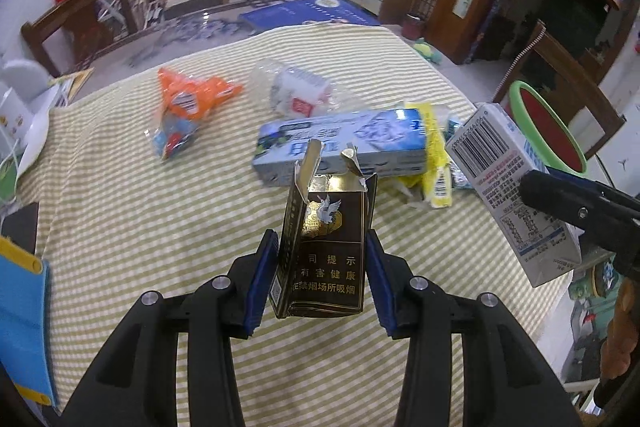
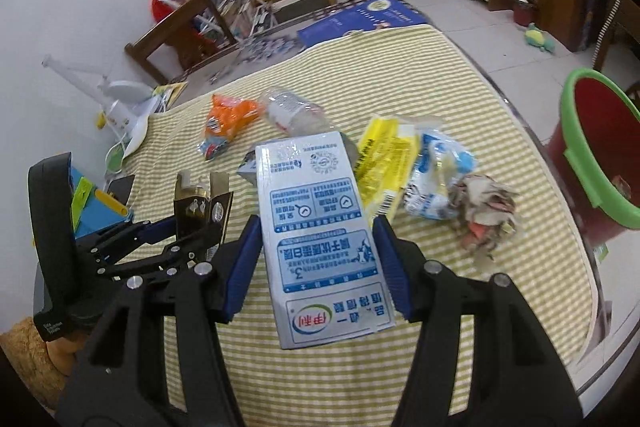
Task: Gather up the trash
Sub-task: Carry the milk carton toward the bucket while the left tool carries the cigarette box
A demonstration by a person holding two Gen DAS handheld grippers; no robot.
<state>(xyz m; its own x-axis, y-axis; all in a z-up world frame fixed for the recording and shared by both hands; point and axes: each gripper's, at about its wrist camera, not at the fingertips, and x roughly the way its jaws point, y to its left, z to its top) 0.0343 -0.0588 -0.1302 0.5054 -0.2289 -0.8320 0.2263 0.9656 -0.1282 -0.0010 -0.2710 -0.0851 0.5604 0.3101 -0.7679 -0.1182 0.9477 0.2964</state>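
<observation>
My left gripper (image 1: 322,247) is shut on a torn dark brown cigarette pack (image 1: 326,251) and holds it above the striped tablecloth (image 1: 120,211). My right gripper (image 2: 316,231) is shut on a white and blue milk carton (image 2: 320,239), also lifted; the carton shows at the right of the left wrist view (image 1: 512,187). The left gripper with its pack shows in the right wrist view (image 2: 200,223). On the cloth lie an orange wrapper (image 1: 188,99), a clear plastic bag (image 1: 296,91), a long blue box (image 1: 344,143), a yellow wrapper (image 2: 384,155), a blue-white bag (image 2: 440,171) and a crumpled paper wad (image 2: 488,211).
A red bucket with a green rim (image 2: 600,155) stands off the table's right edge. Wooden chairs (image 1: 80,23) stand behind the table. A blue book (image 1: 312,11) lies at the far edge. A blue and yellow item (image 1: 20,315) and a white lamp (image 2: 120,99) are at the left.
</observation>
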